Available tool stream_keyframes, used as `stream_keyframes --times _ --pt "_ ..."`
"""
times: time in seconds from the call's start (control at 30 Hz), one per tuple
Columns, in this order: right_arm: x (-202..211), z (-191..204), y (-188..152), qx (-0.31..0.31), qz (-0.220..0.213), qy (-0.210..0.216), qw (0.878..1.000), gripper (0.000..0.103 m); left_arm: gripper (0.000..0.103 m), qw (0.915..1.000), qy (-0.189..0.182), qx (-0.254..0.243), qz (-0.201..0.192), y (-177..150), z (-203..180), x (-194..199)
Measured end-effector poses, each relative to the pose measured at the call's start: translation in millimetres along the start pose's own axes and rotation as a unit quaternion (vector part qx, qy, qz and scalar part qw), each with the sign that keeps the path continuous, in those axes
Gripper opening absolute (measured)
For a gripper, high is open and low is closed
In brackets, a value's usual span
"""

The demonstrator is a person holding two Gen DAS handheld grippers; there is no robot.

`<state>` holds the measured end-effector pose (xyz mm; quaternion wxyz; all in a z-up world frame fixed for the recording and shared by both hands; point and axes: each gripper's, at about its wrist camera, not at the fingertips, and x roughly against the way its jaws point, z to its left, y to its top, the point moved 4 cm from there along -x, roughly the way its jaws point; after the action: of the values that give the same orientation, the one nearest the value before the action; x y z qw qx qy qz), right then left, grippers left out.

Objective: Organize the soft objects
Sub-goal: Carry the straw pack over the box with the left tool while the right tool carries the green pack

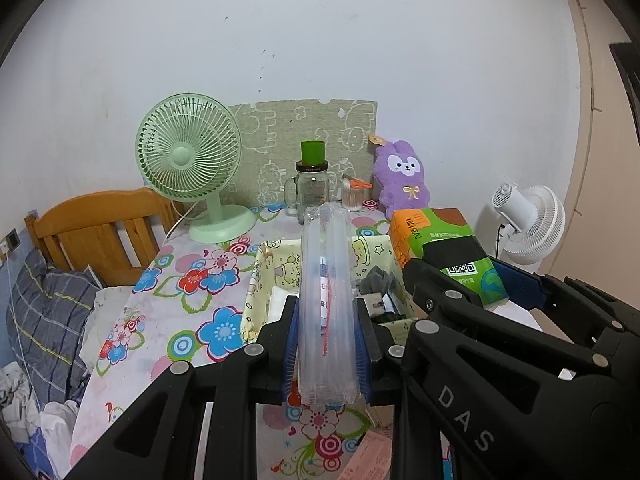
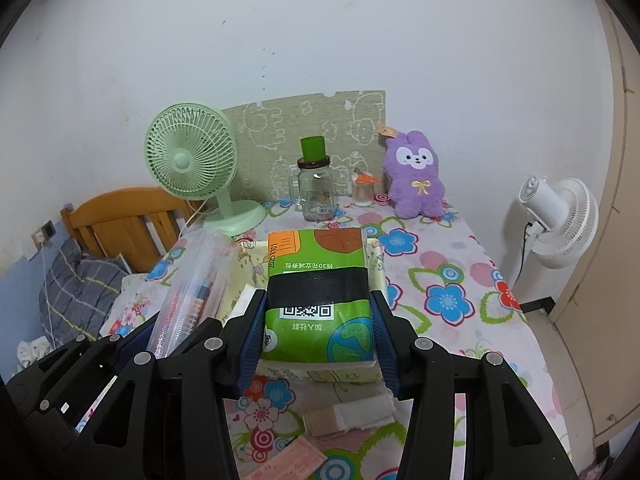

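A worktop [image 2: 460, 264] under a flowered cloth carries a green fan [image 1: 188, 148] at the back, a purple plush rabbit [image 2: 416, 176], and a yellow fabric basket [image 1: 264, 256] in the middle. Above the basket, the right gripper [image 2: 318, 334] has its fingers clamped on a green tissue pack [image 2: 320, 280]. Beside it, the left gripper [image 1: 328, 344] fingers squeeze a clear air-cushion bag [image 1: 328, 280] standing upright.
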<state>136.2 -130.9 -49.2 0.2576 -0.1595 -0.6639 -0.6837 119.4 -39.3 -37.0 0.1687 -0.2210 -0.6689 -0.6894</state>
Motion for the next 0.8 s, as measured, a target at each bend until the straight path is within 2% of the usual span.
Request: stream_keyframes --times 0.8 --pt "-68.8 -6.1 27.8 0.005 0.007 0.004 1.000 0.053 0.025 0.9998 0.005 0.010 0.015 23.7 10.3 -66.4"
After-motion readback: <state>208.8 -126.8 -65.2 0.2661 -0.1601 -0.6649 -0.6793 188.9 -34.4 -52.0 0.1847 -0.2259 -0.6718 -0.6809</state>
